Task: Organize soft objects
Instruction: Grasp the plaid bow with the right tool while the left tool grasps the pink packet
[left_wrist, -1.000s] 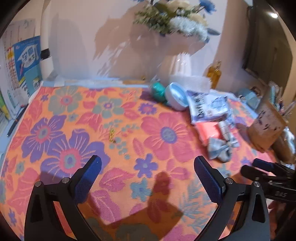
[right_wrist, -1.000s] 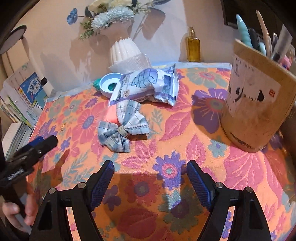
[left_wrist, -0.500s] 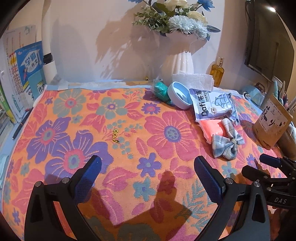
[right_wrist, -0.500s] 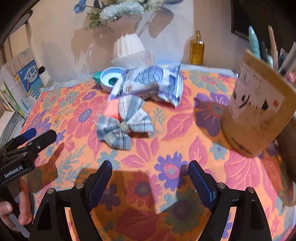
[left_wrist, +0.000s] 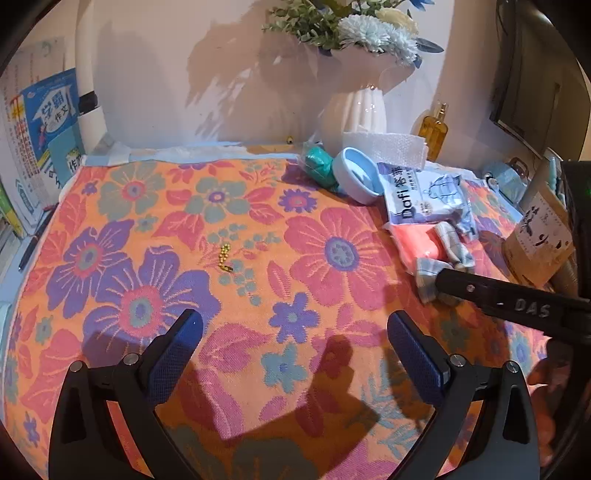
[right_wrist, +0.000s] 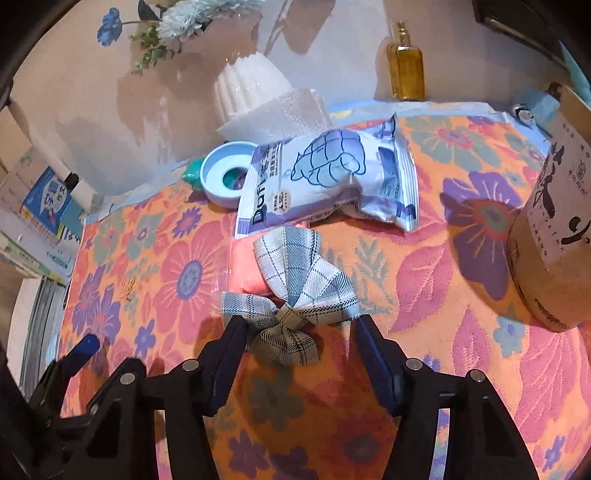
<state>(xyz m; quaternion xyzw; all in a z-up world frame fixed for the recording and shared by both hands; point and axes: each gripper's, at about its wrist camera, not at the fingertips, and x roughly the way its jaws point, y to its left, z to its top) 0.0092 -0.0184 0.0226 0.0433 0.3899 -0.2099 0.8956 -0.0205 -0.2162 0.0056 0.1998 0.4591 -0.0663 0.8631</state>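
right gripper (right_wrist: 295, 332): jaws spread, straddling the blue-grey plaid fabric bow (right_wrist: 291, 295), not yet clenched | bow: lain on the floral orange tablecloth (right_wrist: 424, 295), overlapping a pink soft packet (right_wrist: 245, 269) | left gripper (left_wrist: 291, 332): released, empty | risk: packet or cloth may be pinched along.
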